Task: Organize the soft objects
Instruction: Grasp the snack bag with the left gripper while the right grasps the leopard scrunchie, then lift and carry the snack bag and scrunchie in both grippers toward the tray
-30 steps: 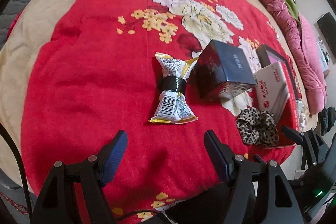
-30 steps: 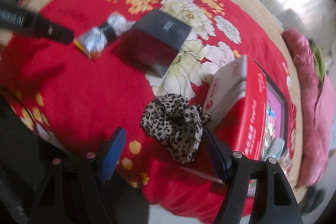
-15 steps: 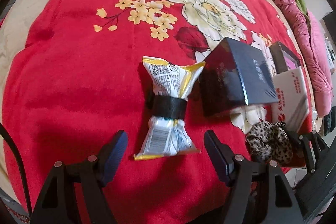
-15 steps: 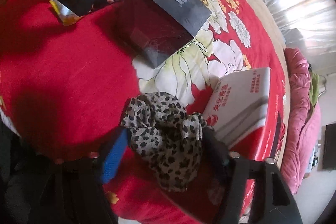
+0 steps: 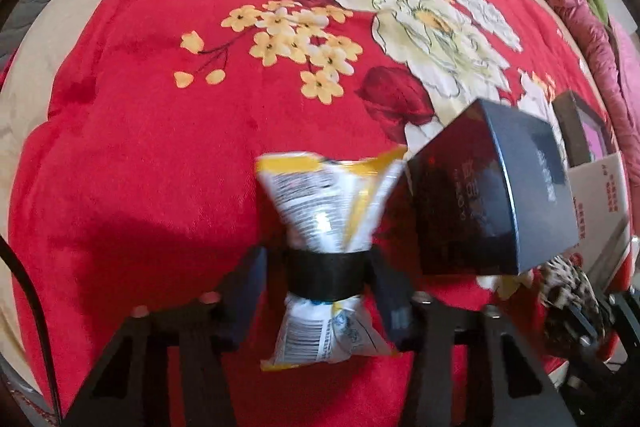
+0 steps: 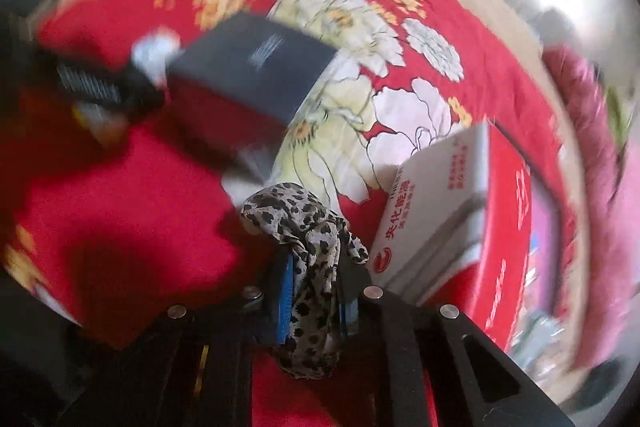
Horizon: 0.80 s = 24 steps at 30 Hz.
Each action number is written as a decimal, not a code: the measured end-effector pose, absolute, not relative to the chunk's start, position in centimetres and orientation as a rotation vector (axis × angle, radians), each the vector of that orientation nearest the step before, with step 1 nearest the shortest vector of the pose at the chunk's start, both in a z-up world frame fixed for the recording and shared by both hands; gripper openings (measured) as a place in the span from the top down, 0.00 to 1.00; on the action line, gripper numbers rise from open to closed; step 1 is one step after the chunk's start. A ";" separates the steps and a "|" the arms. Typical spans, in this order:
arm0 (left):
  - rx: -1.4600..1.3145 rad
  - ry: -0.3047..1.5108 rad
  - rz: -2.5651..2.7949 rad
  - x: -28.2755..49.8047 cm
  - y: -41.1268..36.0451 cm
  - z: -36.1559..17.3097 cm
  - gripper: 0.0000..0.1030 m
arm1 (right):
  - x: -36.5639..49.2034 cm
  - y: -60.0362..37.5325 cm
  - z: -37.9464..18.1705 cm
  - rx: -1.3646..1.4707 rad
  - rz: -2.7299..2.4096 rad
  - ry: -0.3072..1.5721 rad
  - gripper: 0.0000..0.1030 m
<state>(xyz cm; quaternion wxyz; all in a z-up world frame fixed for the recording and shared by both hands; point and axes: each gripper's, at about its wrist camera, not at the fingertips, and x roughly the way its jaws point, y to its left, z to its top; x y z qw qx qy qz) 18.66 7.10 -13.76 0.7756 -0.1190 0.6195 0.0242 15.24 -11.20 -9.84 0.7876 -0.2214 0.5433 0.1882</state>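
Barcode label (image 5: 298,341) shows on banded snack packet (image 5: 326,227); box lettering blurred.

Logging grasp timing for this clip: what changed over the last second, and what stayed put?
Both grippers advanced and closed. The left gripper now clamps the snack bag at its black band; the right gripper has shut on the leopard scrunchie. The dark box, red-and-white box and red blanket appear unmoved.
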 end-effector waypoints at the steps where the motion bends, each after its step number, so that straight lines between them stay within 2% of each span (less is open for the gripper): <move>1: -0.263 1.335 0.052 18.7 7.3 -13.7 0.61 | 15.5 -11.9 -9.1 -0.381 0.431 1.180 0.84; 7: -0.316 1.291 0.038 17.8 8.2 -12.0 0.63 | 14.9 -13.6 -6.5 -0.107 0.471 1.179 0.84; 17: -0.215 1.158 -0.021 15.0 5.9 -4.0 0.63 | 13.1 -15.3 -1.2 0.034 0.499 1.073 0.84; 24: -0.142 1.067 -0.101 14.6 1.2 1.8 0.63 | 12.5 -18.9 3.7 0.106 0.463 0.968 0.84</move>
